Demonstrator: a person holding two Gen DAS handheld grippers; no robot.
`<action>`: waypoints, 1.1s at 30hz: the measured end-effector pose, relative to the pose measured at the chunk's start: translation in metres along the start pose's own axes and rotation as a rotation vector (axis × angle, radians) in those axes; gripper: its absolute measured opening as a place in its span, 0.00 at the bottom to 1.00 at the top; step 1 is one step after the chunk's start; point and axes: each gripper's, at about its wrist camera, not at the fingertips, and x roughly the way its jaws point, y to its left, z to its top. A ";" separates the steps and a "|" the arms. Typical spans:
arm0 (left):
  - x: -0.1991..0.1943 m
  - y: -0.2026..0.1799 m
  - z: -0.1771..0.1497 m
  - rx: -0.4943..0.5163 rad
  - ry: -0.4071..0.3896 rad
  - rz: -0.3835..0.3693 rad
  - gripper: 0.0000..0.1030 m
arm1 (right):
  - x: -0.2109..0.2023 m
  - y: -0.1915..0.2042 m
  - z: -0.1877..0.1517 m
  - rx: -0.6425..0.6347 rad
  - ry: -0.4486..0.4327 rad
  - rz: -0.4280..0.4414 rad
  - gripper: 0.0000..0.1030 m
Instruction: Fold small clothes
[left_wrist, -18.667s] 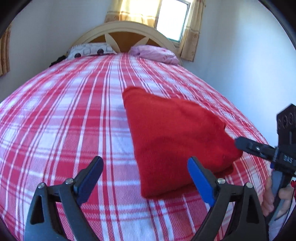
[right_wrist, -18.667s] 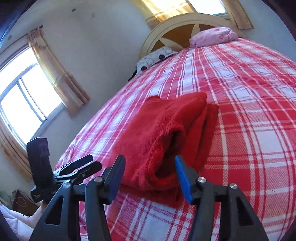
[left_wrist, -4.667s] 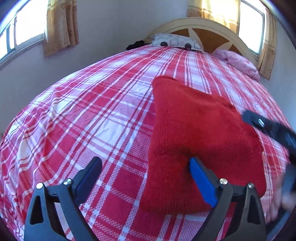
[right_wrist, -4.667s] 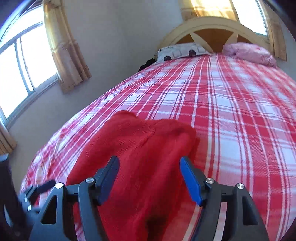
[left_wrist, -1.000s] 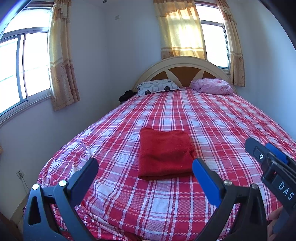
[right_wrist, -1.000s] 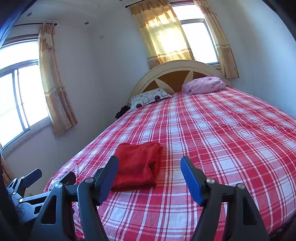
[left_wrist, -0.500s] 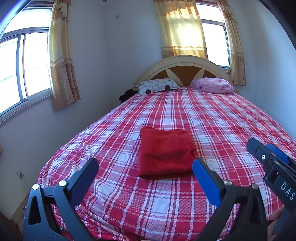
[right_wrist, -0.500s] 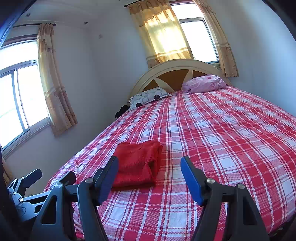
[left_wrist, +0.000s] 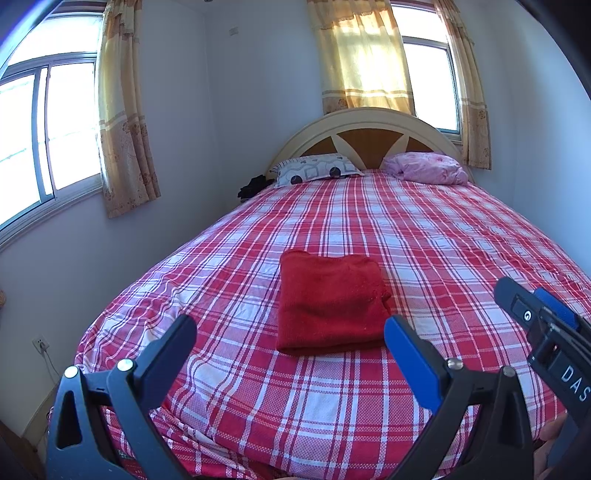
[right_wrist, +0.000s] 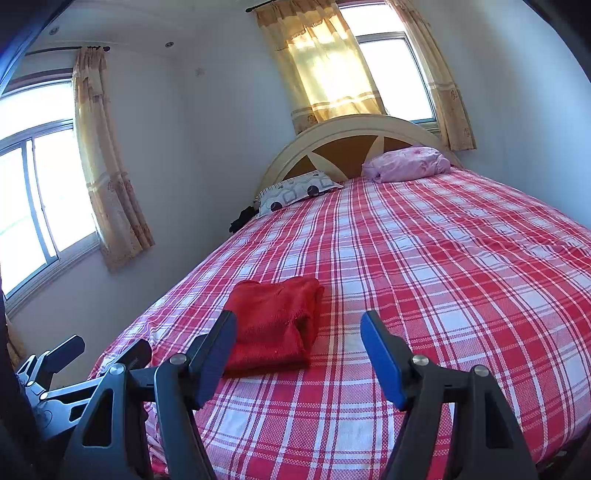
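Note:
A red garment (left_wrist: 330, 301) lies folded in a neat rectangle on the red-and-white plaid bed (left_wrist: 443, 236), near its foot. It also shows in the right wrist view (right_wrist: 273, 326), left of centre. My left gripper (left_wrist: 290, 336) is open and empty, held back from the bed's foot, short of the garment. My right gripper (right_wrist: 298, 330) is open and empty, also held back, with the garment behind its left finger. The right gripper shows at the right edge of the left wrist view (left_wrist: 535, 314). The left gripper shows at the lower left of the right wrist view (right_wrist: 92, 354).
A patterned pillow (left_wrist: 317, 171) and a pink bundle (left_wrist: 424, 168) lie at the headboard (left_wrist: 369, 129). A dark item (left_wrist: 251, 186) sits at the bed's far left corner. Walls and curtained windows (left_wrist: 44, 129) surround the bed. A wall socket (left_wrist: 40, 345) is at lower left.
Over the last second both grippers stayed open and almost still. Earlier they were close over the red garment; they have since pulled back to the bed's foot.

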 end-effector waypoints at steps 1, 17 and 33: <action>0.000 0.000 0.000 -0.001 -0.001 0.000 1.00 | 0.000 0.000 -0.001 0.000 0.000 -0.001 0.68; 0.000 -0.002 0.000 -0.003 0.005 -0.002 1.00 | 0.002 0.000 -0.002 0.000 0.002 -0.002 0.68; 0.004 0.003 0.001 -0.025 0.027 -0.026 1.00 | 0.004 -0.001 -0.003 -0.002 0.006 -0.003 0.68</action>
